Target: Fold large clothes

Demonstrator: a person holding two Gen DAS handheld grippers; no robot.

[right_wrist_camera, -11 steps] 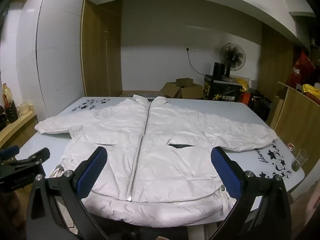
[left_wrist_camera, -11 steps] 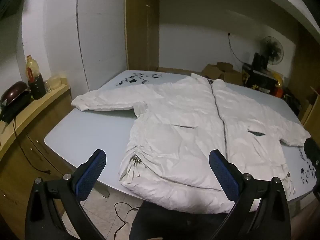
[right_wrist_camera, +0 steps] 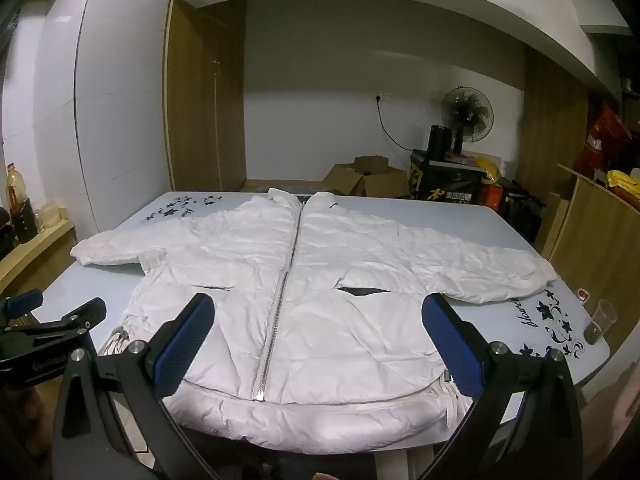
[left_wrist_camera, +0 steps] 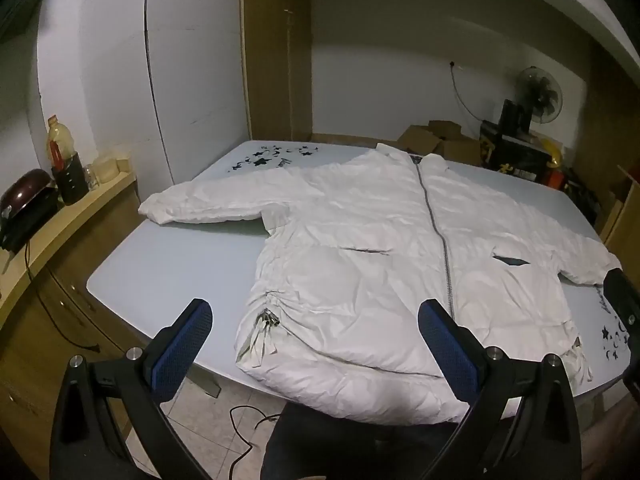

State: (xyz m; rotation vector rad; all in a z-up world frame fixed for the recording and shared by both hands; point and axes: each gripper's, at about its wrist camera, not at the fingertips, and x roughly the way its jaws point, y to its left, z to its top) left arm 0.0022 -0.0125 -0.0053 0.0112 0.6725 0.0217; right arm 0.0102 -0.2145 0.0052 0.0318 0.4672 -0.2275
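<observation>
Almost nothing has shifted since the earlier frames: both views frame the scene as before, and the white jacket (right_wrist_camera: pixel 296 304) lies just as it did. It is spread flat, front up and zipped, on the pale blue table (left_wrist_camera: pixel 168 276), collar toward the far edge and hem hanging a little over the near edge. Its zipper (right_wrist_camera: pixel 280 308) runs straight down the middle, both sleeves stretch out sideways, and two dark pocket slits show on the chest panels. The left gripper (left_wrist_camera: pixel 316 344) hovers in front of the near edge, above the hem's left portion, its blue-padded fingers (left_wrist_camera: pixel 184 344) spread wide with nothing between them and no contact with the fabric. The right gripper (right_wrist_camera: pixel 316 340) hangs likewise over the hem, tilted somewhat downward, jaws fully apart and empty, the zipper's lower end showing in the gap between them. In the right wrist view the left gripper appears at the left border, beside the table's near corner. A clear plastic cup (right_wrist_camera: pixel 600 322) stands on the table's right corner near the printed star pattern; it seems to hold a little dark liquid, though the fisheye edge makes that hard to confirm. A fan (right_wrist_camera: pixel 468 116) and cardboard boxes (right_wrist_camera: pixel 368 178) sit against the far wall, and bottles (left_wrist_camera: pixel 66 164) stand on the wooden counter at left.
</observation>
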